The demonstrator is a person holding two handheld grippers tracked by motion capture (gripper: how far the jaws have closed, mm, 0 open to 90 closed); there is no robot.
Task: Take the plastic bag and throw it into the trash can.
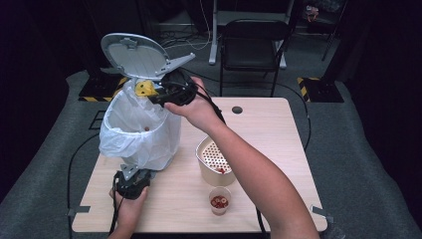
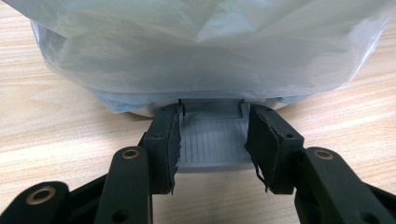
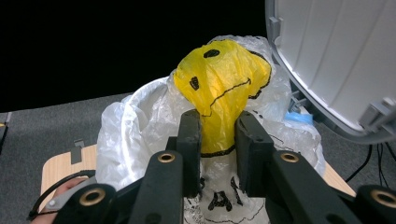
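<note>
Wooden table (image 1: 278, 149) holds our bin (image 1: 142, 144) at nine o'clock: left gripper (image 1: 133, 175) clamps its stiff pedal (image 2: 212, 144), right gripper (image 1: 158, 94) pinches the soft, light yellow bag (image 3: 222, 88) by its neck.

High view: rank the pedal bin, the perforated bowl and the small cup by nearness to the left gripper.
From the left gripper:
1. Pedal bin, right at the jaws, upper left.
2. Perforated bowl and small cup, both to the right; too close to call.
</note>
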